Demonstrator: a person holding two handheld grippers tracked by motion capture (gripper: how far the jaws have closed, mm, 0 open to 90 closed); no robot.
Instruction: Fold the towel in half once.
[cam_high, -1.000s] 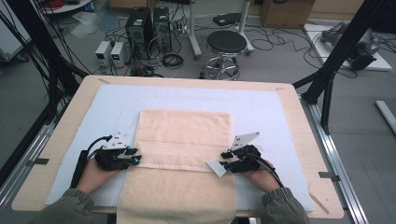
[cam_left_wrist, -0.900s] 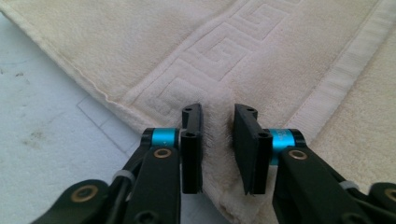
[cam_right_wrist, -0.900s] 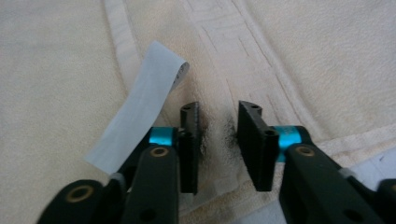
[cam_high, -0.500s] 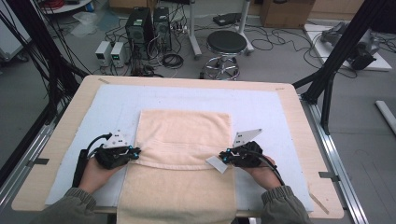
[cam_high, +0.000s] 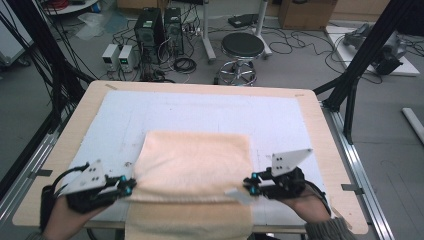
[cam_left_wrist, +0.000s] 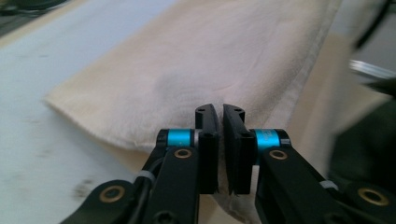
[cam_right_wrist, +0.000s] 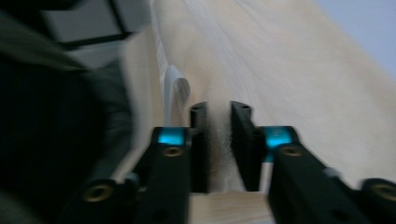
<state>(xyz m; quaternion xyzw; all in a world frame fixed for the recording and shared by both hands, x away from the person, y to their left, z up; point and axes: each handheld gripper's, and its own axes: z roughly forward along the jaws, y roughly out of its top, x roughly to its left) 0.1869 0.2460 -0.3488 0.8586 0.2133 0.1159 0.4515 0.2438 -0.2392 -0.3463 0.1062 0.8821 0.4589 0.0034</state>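
While each hand-held gripper is pinching a side of the towel (cam_high: 192, 167) fold, left hand-held gripper (cam_high: 129, 187) and right hand-held gripper (cam_high: 250, 184) alike, I am lifting both evenly, keeping the cloth taut over the bench (cam_high: 310, 115) so its edges are meeting squarely.

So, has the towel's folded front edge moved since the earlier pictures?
Yes. The towel now has its gripped fold lifted and carried away from the table's near edge, toward the far edge.
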